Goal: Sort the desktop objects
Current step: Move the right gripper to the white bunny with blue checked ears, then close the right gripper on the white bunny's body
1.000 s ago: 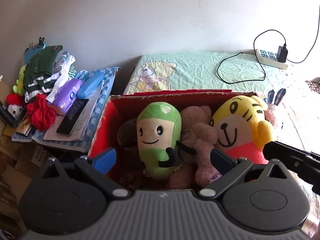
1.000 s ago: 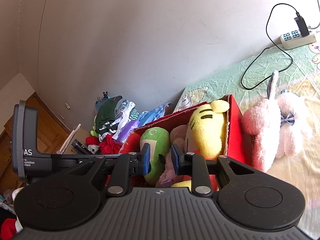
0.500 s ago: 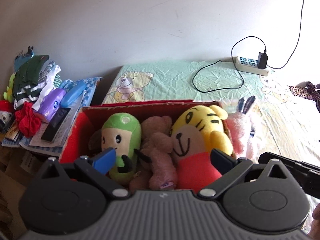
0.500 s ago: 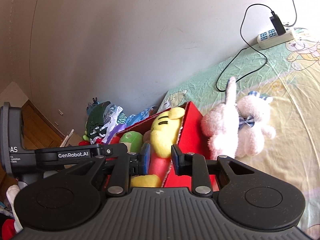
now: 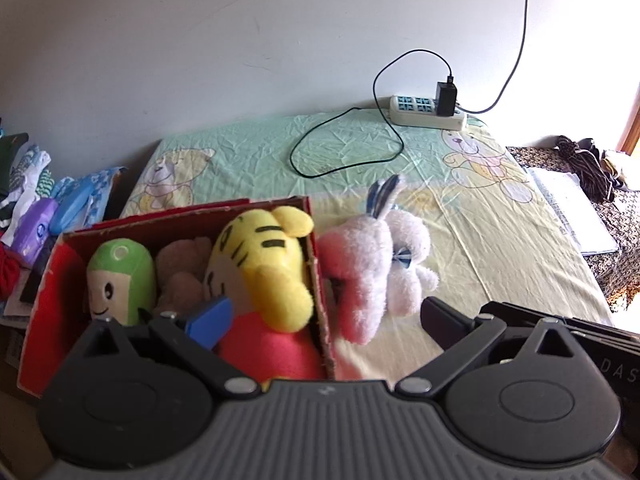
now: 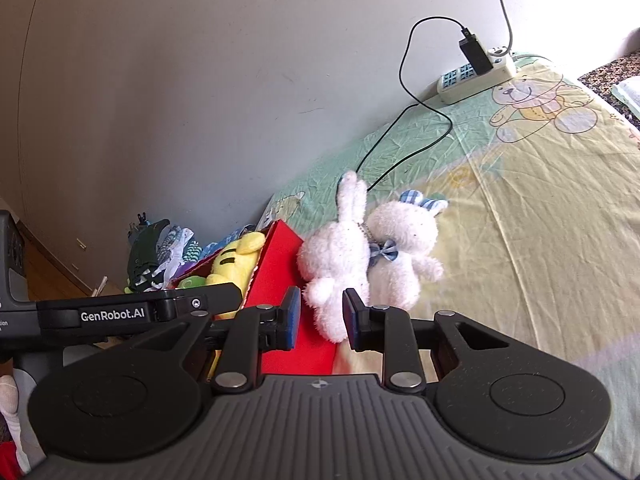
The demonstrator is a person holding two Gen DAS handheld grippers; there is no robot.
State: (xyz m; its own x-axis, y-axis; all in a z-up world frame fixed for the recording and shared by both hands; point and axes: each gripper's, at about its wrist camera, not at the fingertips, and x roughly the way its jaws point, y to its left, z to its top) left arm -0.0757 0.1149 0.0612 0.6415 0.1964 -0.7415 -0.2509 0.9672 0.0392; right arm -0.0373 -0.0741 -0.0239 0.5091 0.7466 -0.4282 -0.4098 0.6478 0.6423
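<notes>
A red cardboard box (image 5: 44,280) (image 6: 280,276) holds a green plush (image 5: 120,276), a brown plush (image 5: 182,276) and a yellow tiger plush (image 5: 264,264) (image 6: 230,264). Two white plush rabbits (image 5: 372,264) (image 6: 340,256), one with a blue checked bow, lie on the sheet against the box's right wall. My left gripper (image 5: 324,320) is open wide above the box's right wall, empty. My right gripper (image 6: 322,318) hangs just short of the rabbits with its pads a narrow gap apart, holding nothing. The left gripper's body (image 6: 120,314) shows at the left of the right wrist view.
The bed has a green and yellow cartoon sheet (image 5: 500,240). A power strip (image 5: 424,110) with a black charger and looping cable lies by the wall. Folded clothes and a purple item (image 5: 34,224) are piled left of the box. Papers (image 5: 572,216) lie at the right.
Both grippers have swung right, away from the box's middle toward the white rabbits, which are now central. Neither gripper's finger spacing has changed.
</notes>
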